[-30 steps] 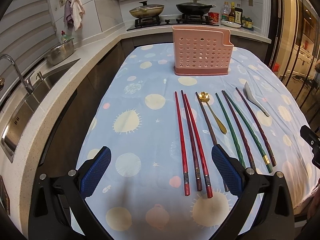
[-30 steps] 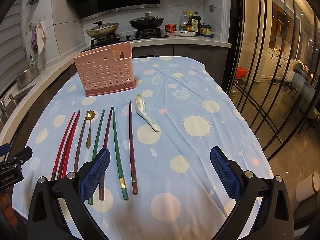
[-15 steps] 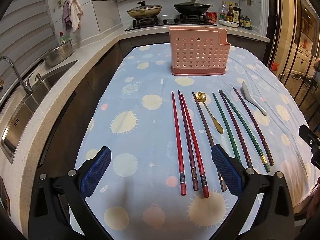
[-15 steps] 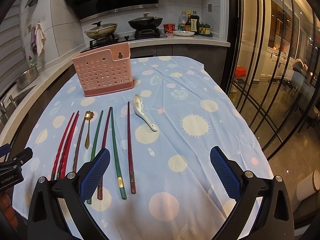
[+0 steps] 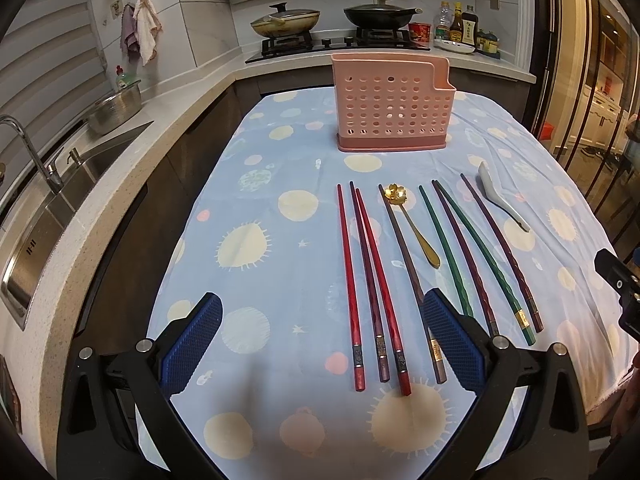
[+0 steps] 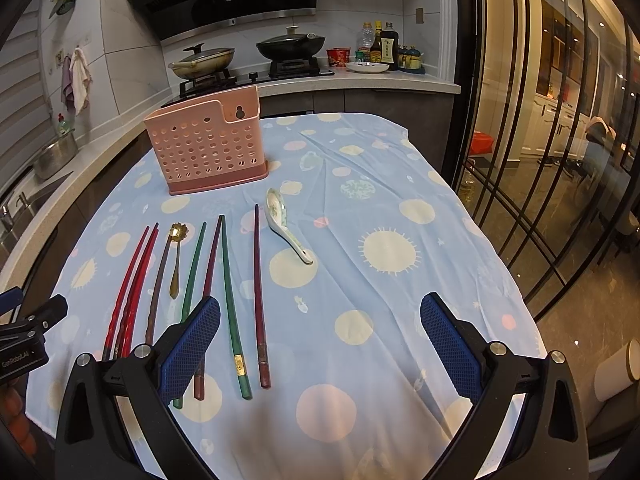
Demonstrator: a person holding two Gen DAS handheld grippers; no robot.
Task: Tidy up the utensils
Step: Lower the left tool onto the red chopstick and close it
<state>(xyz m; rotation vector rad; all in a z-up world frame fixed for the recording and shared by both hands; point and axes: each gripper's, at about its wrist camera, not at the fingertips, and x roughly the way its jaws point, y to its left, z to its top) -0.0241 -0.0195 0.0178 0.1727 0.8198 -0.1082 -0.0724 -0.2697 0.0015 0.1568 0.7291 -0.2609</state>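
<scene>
A pink perforated utensil holder (image 5: pixel 392 114) (image 6: pixel 208 150) stands upright at the far end of the table. In front of it lie several chopsticks in a row: red ones (image 5: pixel 350 280) (image 6: pixel 130 284), dark brown and purple ones (image 5: pixel 408 272), green ones (image 5: pixel 480 256) (image 6: pixel 230 300). A gold spoon (image 5: pixel 412 224) (image 6: pixel 176 256) lies among them, and a white ceramic spoon (image 5: pixel 502 196) (image 6: pixel 286 224) lies to their right. My left gripper (image 5: pixel 320 344) hovers open above the near ends of the red chopsticks. My right gripper (image 6: pixel 320 344) hangs open over bare cloth right of the chopsticks.
A blue cloth with round prints (image 5: pixel 260 240) (image 6: pixel 400 240) covers the table. A counter with a sink (image 5: pixel 60 200) runs along the left. A stove with pans (image 5: pixel 340 24) sits behind the table. Glass doors (image 6: pixel 560 140) stand to the right.
Both grippers have drawn back slightly and lifted, so the holder and utensils sit a little farther off. Nothing on the table has moved.
</scene>
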